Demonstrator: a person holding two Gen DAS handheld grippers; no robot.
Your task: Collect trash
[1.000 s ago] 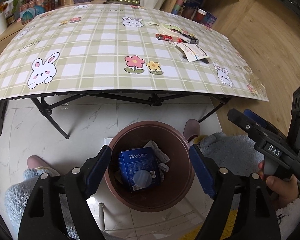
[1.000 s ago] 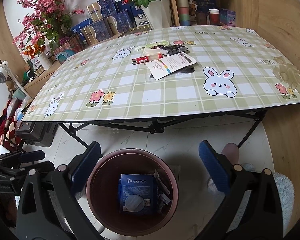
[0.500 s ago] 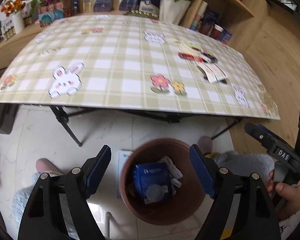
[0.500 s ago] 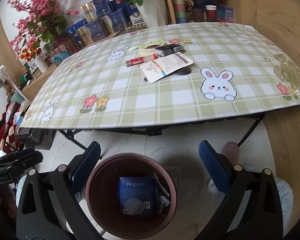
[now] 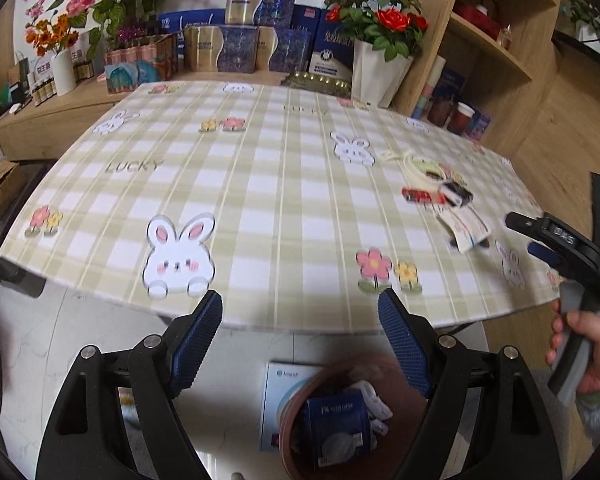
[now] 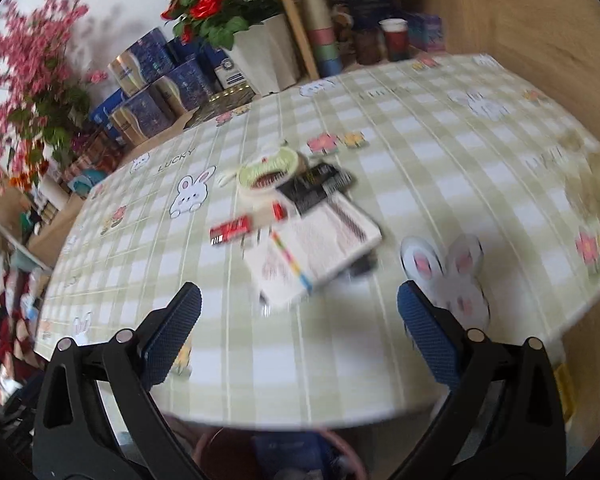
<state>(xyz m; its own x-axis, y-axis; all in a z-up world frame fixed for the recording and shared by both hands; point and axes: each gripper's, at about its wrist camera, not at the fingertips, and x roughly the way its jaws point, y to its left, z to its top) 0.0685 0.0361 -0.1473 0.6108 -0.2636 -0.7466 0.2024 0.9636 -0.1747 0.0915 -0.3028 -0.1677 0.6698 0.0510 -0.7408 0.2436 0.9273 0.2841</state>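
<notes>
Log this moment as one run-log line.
left gripper: open, empty | right gripper: open, empty, facing litter on table | bin: holds trash

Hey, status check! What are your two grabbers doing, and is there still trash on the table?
Left gripper open, empty. Right gripper open, empty, above white packet. Trash pile on table; bin below. Nothing blocking.

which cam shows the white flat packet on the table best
The right wrist view: the white packet lies near the frame's centre, large, just ahead of the open right gripper, though motion-blurred. The left wrist view shows it small and blurred toward the table's right edge.
</notes>
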